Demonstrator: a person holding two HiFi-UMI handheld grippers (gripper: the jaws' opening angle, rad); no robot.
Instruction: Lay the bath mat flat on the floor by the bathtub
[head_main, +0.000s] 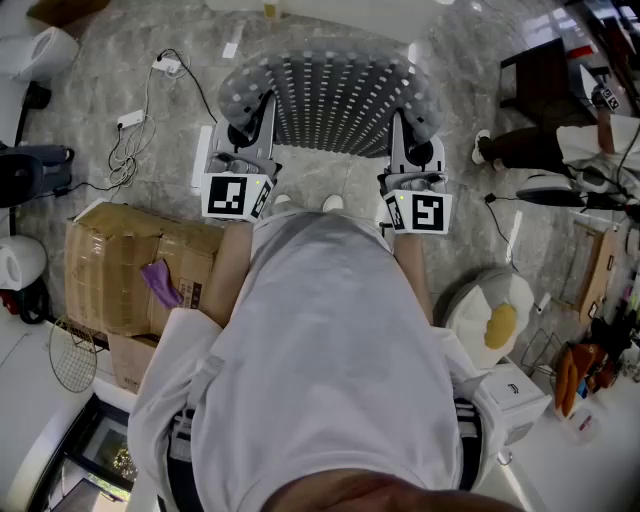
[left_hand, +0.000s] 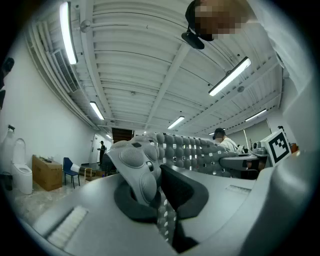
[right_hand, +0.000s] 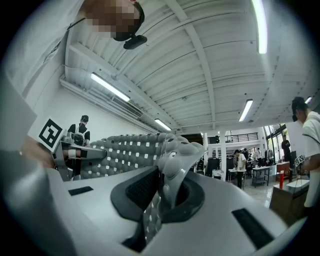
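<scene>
The grey bath mat (head_main: 330, 100), studded with pebble bumps and square holes, hangs spread above the marble floor (head_main: 90, 170) in front of me. My left gripper (head_main: 248, 125) is shut on its near left edge, and my right gripper (head_main: 412, 128) is shut on its near right edge. In the left gripper view the mat (left_hand: 145, 165) folds over the jaws of the left gripper (left_hand: 157, 192) and stretches off to the right. In the right gripper view the mat (right_hand: 135, 150) runs leftward from the right gripper (right_hand: 162, 192), pinched between its dark pads.
A cardboard box (head_main: 135, 270) stands at the left, with cables and a power strip (head_main: 135, 130) on the floor beyond it. A white edge (head_main: 330, 15) runs along the top. A person (head_main: 560, 145) sits at the right, near a round white and yellow thing (head_main: 495, 315).
</scene>
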